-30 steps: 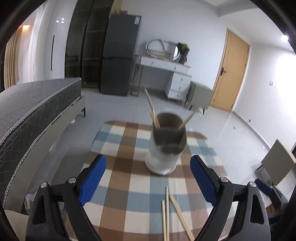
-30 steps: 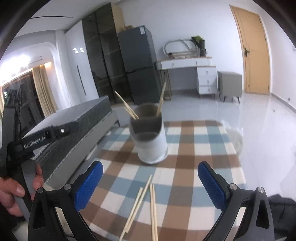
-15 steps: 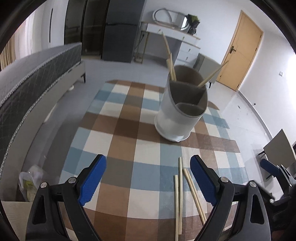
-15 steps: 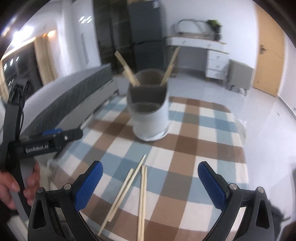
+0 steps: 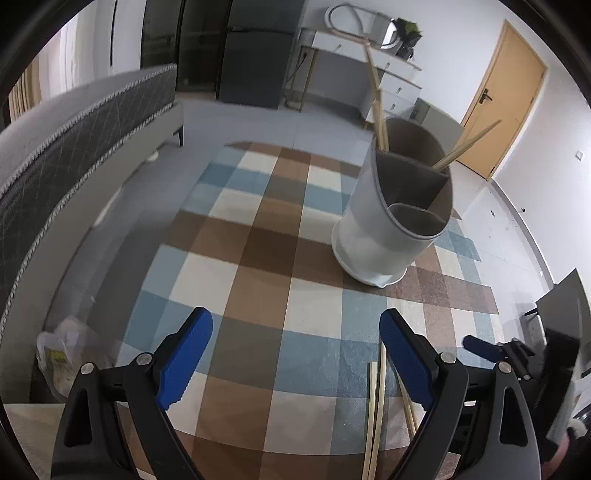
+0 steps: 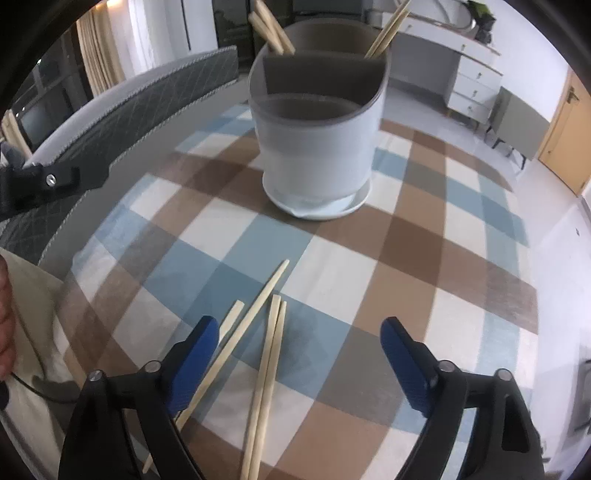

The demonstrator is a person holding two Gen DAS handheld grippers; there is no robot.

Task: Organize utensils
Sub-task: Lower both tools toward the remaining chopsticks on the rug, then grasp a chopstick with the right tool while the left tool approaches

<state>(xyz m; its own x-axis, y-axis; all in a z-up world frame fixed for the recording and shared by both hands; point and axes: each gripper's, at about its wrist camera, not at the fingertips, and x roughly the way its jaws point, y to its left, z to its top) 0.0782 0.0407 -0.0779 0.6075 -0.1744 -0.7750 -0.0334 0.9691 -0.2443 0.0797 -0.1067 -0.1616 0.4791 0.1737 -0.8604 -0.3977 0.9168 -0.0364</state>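
Observation:
A white utensil holder (image 5: 391, 218) (image 6: 317, 147) with grey divided compartments stands on a checked tablecloth (image 5: 266, 258) (image 6: 369, 280). A few wooden chopsticks (image 5: 378, 96) (image 6: 273, 29) stick up out of its back compartment. Several loose chopsticks (image 6: 267, 365) (image 5: 375, 413) lie flat on the cloth in front of it. My right gripper (image 6: 299, 343) is open and empty, low over the loose chopsticks. My left gripper (image 5: 295, 336) is open and empty, left of them above the cloth.
A grey quilted bed (image 5: 62, 133) runs along the left. A plastic bag (image 5: 62, 354) lies on the floor by the table. A fridge, a white dresser (image 5: 380, 74) and a wooden door (image 5: 506, 107) stand at the back.
Both grippers have tilted down and moved closer to the table. The right one has come low over the loose chopsticks. Both stay open and empty.

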